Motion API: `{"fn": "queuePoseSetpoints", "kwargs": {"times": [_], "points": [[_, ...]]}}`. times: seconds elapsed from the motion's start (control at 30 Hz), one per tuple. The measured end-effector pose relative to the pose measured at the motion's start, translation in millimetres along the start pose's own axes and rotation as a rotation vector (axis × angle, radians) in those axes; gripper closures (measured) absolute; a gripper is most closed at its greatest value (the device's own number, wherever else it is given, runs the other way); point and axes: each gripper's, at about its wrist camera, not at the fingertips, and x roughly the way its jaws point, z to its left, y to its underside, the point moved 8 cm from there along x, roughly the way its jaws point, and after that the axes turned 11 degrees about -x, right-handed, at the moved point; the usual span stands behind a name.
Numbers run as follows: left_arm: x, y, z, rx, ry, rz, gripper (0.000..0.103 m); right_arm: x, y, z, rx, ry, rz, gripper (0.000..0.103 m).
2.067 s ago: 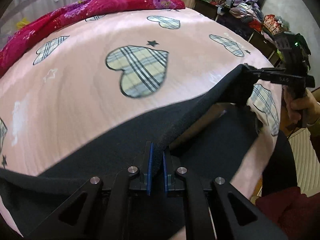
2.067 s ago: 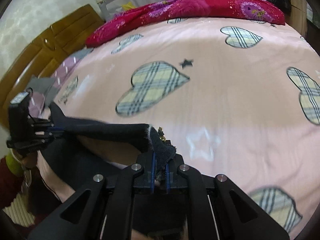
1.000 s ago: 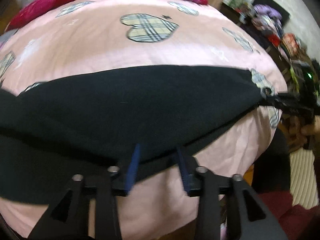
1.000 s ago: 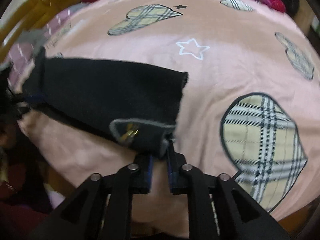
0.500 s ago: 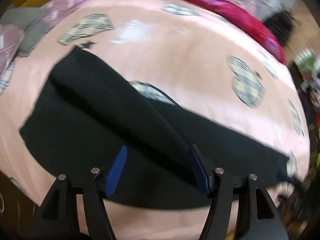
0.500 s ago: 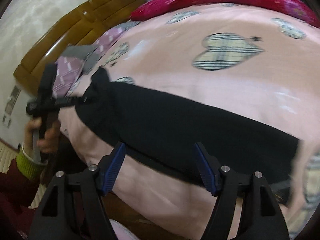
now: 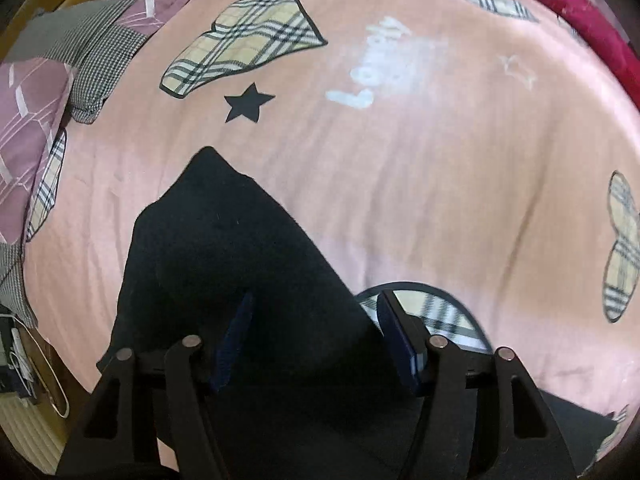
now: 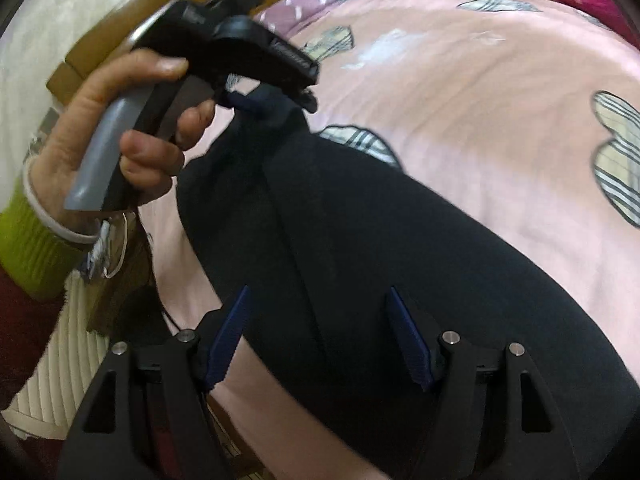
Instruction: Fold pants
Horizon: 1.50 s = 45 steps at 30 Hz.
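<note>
Two blue-padded fingers of the left gripper are seen narrowing, apart, above black pants spread on the pink bed. Right wrist view: right gripper is held open over the pants; nothing is gripped.

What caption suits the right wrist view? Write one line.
Right tool, open, hovers over black pants laid across the pink heart-print bedspread.

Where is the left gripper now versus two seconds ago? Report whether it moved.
Yes. The left gripper swung away from the red blanket end toward the purple pillow, now over the pants.
</note>
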Motion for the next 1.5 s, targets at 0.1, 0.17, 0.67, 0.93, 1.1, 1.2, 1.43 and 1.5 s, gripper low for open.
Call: {"fn": "queuePoseSetpoints", "kwargs": {"times": [0.1,0.17,0.67,0.93,1.1,1.2,1.43,1.5], "points": [[4,6,6,0.001,0.026,-0.013,0.088,17,-3,2,-0.032,0.019,0.032,0.036],[-3,10,13,-0.02,0.08,-0.041,0.095,19,-3,3,-0.049,0.043,0.035,0.069],[-56,101,121,-0.299,0.488,-0.205,0.098,-9,13,57,-0.224,0.09,0.056,0.096],[-21,129,154,-0.369,0.549,-0.164,0.098,19,13,67,-0.284,0.159,0.133,0.096],[-2,138,160,-0.364,0.548,-0.141,0.097,29,21,59,-0.31,0.191,0.182,0.092],[-1,141,164,-0.362,0.558,-0.145,0.095,32,16,62,-0.296,0.183,0.194,0.084],[-15,143,181,-0.372,0.513,-0.166,0.061,20,16,78,-0.234,0.064,0.164,0.046],[-16,142,186,-0.382,0.497,-0.164,0.046,15,11,76,-0.195,0.028,0.14,0.046]]}}
